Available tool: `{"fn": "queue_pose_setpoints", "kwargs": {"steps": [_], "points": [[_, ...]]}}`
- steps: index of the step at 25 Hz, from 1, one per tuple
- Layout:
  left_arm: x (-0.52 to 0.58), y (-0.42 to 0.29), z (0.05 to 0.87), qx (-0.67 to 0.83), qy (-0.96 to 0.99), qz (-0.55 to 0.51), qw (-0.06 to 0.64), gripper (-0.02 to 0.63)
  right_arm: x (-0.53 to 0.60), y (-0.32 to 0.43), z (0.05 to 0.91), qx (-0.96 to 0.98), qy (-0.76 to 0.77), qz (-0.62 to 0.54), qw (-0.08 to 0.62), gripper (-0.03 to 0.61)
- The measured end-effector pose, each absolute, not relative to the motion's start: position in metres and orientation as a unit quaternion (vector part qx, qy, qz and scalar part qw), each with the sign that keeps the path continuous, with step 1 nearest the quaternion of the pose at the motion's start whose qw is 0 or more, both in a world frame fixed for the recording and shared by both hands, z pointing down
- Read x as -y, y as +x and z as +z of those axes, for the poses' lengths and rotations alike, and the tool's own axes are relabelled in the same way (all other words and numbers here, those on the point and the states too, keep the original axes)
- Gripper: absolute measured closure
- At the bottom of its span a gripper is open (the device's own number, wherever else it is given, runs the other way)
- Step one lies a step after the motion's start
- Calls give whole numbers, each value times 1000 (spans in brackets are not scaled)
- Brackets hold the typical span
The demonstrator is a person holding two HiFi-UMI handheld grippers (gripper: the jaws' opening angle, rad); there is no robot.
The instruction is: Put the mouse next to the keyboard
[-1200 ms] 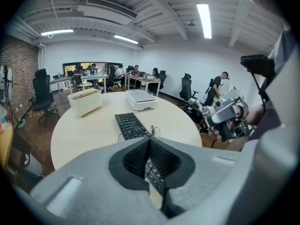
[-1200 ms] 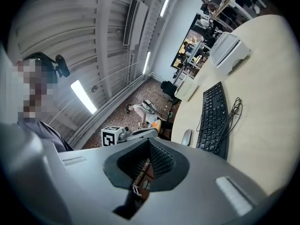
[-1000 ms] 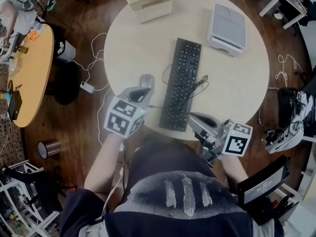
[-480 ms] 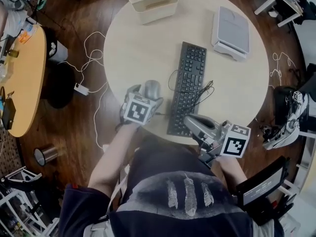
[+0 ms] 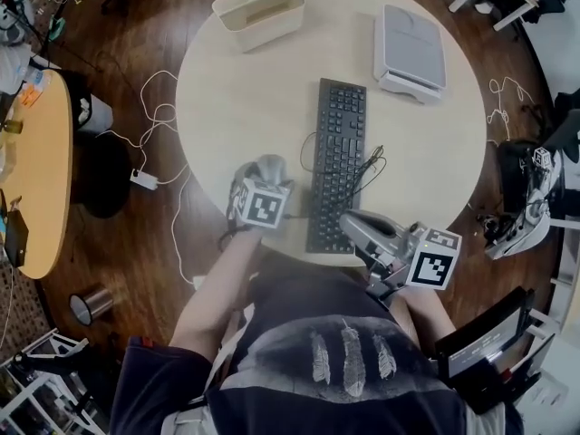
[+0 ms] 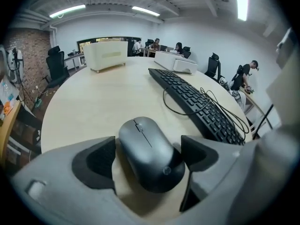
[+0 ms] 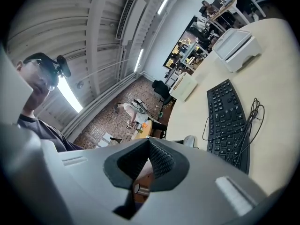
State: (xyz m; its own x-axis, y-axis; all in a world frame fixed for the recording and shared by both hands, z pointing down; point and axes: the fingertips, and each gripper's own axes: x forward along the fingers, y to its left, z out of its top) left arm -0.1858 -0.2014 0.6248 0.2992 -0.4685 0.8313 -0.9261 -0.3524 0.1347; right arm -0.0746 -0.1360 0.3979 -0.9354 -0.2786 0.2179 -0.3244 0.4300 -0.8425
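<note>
The grey mouse [image 6: 145,142] lies flat on the round cream table [image 5: 236,89], just left of the black keyboard [image 5: 337,161]. My left gripper [image 6: 149,156] straddles it; its jaws have just been opening and now stand wide, with a gap between each pad and the mouse. In the head view the mouse [image 5: 271,164] shows just beyond the left gripper [image 5: 263,178]. The right gripper [image 5: 351,225] hovers over the table's near edge by the keyboard's near end. It is shut with nothing in it [image 7: 149,161].
A cream bin [image 5: 258,9] and a grey flat device [image 5: 412,48] stand at the table's far side. The keyboard's cable [image 5: 367,163] loops to the right of the keys. A wooden side table [image 5: 36,152] is far left, and wires trail on the floor [image 5: 154,125].
The left gripper came down to the tabletop with the mouse at its tip and its jaws have spread apart. The mouse now rests on the table. The right gripper hardly shifted.
</note>
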Motion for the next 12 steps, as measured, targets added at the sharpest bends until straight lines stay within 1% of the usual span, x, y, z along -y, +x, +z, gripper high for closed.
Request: {"fn": "queue_pose_setpoints", "kwargs": {"steps": [3, 5, 7, 9, 10, 12], "points": [[200, -186, 629, 483, 747, 349, 294, 170, 136, -71, 398, 846, 177, 502, 20, 578], [201, -187, 630, 482, 750, 347, 292, 181, 135, -71, 397, 850, 172, 498, 20, 578], [202, -192, 630, 483, 748, 347, 295, 207, 134, -72, 397, 851, 167, 497, 18, 578], [201, -200, 630, 489, 747, 340, 297, 262, 134, -71, 398, 850, 168, 499, 15, 578], [200, -202, 630, 490, 748, 336, 296, 279, 135, -69, 398, 849, 171, 500, 11, 578], [198, -204, 630, 491, 750, 330, 295, 282, 135, -64, 396, 848, 176, 499, 4, 578]]}}
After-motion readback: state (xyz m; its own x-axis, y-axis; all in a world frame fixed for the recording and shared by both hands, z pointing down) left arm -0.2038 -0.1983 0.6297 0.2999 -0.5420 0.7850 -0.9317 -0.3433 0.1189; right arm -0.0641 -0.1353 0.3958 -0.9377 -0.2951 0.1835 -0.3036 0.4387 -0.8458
